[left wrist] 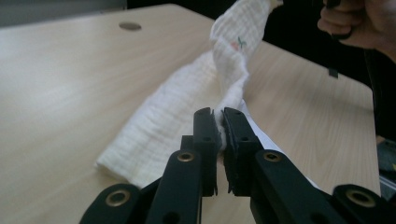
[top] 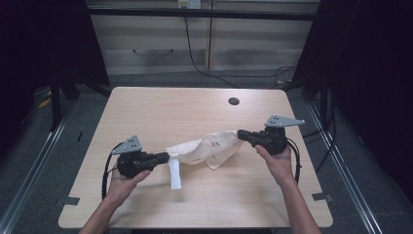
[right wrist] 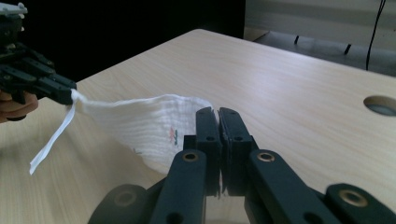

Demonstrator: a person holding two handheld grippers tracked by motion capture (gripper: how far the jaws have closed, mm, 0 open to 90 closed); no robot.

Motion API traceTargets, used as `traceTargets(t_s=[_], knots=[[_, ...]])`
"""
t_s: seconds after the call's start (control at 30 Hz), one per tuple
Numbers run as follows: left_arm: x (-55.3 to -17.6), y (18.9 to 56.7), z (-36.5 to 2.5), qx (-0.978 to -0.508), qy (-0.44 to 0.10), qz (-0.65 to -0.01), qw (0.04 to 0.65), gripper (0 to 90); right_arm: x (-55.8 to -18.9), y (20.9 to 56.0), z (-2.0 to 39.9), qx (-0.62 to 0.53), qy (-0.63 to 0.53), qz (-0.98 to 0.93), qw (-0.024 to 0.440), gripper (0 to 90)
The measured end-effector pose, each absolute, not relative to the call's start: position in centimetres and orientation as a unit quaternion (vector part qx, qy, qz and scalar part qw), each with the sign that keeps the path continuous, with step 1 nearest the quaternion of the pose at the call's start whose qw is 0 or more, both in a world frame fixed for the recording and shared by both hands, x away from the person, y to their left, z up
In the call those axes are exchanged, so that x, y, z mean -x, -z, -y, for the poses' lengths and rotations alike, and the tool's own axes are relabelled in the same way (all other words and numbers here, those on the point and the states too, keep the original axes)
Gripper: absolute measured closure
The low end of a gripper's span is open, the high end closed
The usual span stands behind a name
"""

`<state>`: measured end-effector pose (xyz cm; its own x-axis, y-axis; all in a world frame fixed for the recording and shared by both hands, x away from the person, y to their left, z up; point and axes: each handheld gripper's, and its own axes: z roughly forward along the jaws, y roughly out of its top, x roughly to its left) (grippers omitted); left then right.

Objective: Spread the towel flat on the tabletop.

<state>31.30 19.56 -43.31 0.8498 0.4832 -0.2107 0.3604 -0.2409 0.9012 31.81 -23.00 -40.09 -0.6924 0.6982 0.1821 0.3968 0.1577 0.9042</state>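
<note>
Pale wooden bench (top: 146, 117), with white cloth (top: 204, 146) hanging mid-bench between left gripper (top: 164, 157) and right gripper (top: 242, 133), jaws clamped on opposite ends; probably spreading now, next pulling apart evenly to flatten.

Lab: black-curtained table (top: 146, 112) rig

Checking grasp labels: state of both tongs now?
Left tongs: shut on one end of the white cloth.
Right tongs: shut on the cloth's other end.
</note>
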Motion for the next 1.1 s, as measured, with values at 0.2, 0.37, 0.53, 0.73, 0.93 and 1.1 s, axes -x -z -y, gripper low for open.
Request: traceTargets(t_s=[0.2,0.37,0.53,0.73,0.93,1.1], knots=[[-32.5,40.5,-20.9,-0.756,-0.080,-0.277,0.587,84.5,-31.7,37.4,22.9,-0.352,-0.541,-0.746,0.163,87.7],[-32.8,37.8,-21.7,-0.740,-0.105,-0.278,0.603,84.5,-31.5,35.6,23.3,-0.345,-0.554,-0.737,0.176,87.7],[-32.8,36.4,-22.1,-0.720,-0.112,-0.277,0.627,84.5,-31.1,33.9,23.3,-0.333,-0.564,-0.732,0.188,87.7],[-32.4,35.3,-22.4,-0.710,-0.113,-0.271,0.640,84.5,-30.3,32.5,23.2,-0.322,-0.565,-0.734,0.197,87.7],[-31.2,31.9,-22.8,-0.697,-0.138,-0.242,0.661,84.5,-28.8,30.3,23.1,-0.301,-0.582,-0.725,0.211,87.7],[-30.7,31.1,-23.5,-0.690,-0.147,-0.239,0.667,84.5,-28.0,29.2,22.7,-0.286,-0.584,-0.728,0.218,87.7]])
